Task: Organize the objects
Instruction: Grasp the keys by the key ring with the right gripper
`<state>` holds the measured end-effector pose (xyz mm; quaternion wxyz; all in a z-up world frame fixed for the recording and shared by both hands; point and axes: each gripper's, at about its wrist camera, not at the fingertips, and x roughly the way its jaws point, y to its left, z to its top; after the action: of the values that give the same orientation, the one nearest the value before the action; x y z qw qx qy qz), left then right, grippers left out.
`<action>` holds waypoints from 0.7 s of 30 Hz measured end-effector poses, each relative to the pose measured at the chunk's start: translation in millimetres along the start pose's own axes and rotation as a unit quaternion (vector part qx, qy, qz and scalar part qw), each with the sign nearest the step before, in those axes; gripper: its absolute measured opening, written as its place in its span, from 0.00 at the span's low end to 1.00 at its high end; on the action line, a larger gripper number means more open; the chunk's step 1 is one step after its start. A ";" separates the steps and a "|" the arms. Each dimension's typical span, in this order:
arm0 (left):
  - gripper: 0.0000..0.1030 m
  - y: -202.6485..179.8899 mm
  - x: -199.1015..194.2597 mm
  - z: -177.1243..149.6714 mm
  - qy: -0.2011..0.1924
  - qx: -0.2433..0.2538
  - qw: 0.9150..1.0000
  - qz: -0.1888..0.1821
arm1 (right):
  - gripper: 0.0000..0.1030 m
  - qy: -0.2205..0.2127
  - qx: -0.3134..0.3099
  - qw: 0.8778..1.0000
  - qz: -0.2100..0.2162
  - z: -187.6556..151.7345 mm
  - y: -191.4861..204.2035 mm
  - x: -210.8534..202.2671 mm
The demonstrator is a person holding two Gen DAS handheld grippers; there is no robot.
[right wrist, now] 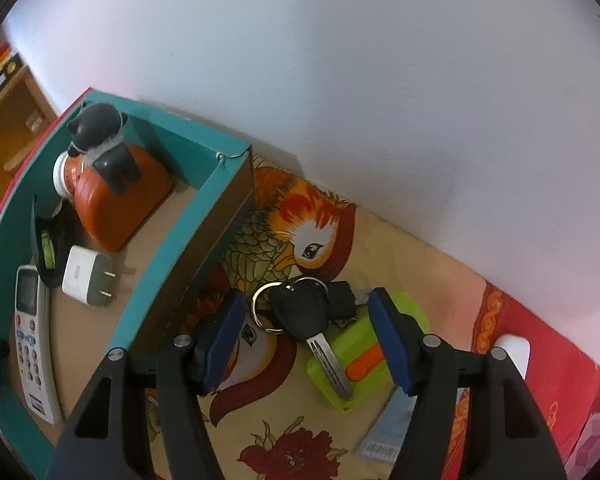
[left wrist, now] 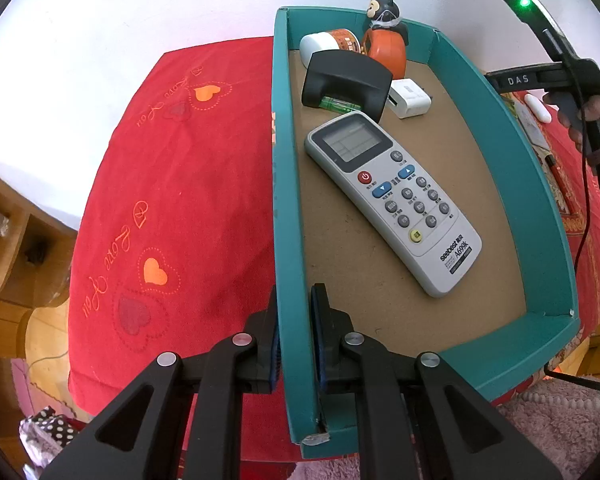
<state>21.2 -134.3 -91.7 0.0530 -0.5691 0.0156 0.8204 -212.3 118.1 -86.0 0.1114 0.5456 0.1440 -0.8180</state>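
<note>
**A:** Left wrist view first: the left gripper (left wrist: 294, 344) is pinched on the side wall of the teal box (left wrist: 496, 120), one finger outside, one inside. Looks like it's just steadying the box. Inside are a white remote (left wrist: 392, 200), a black holder (left wrist: 346, 80), a white charger (left wrist: 409, 98), a small jar (left wrist: 332, 42) and an orange monkey toy (left wrist: 384, 46).

**B:** And the right wrist view? The right gripper (right wrist: 310, 336) is spread wide with the car key (right wrist: 306, 312) between its fingers, not gripped yet. The key lies on the patterned cloth (right wrist: 260, 420), just outside the box, partly over a green case (right wrist: 364, 360).

**A:** Yeah, I'd guess the key goes in next. Best to close on the fat black fob, not the blade or ring. The green case underneath could get nudged, and the box wall is right beside the left finger, so lift clear before swinging over.
</note>
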 end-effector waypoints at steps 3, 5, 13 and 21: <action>0.13 0.5 0.0 0.4 0.000 0.000 1.000 -0.001 | 0.61 0.019 -0.004 1.000 0.023 -2.3 -3.7 8.6; 0.13 0.5 -0.2 0.2 0.000 0.000 1.000 0.000 | 0.60 0.022 -0.005 0.999 0.040 -4.2 -7.3 9.9; 0.13 1.9 0.5 0.6 0.000 -0.001 1.000 -0.002 | 0.56 0.025 -0.016 0.998 0.048 -4.9 -9.1 15.8; 0.13 2.6 0.6 1.2 0.000 -0.001 1.000 -0.001 | 0.28 -0.007 -0.025 0.999 0.029 -9.6 3.4 14.8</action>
<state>19.6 -136.8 -92.0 0.0532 -0.5689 0.0148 0.8205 -208.5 117.9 -103.5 0.1498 0.5410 0.1473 -0.8144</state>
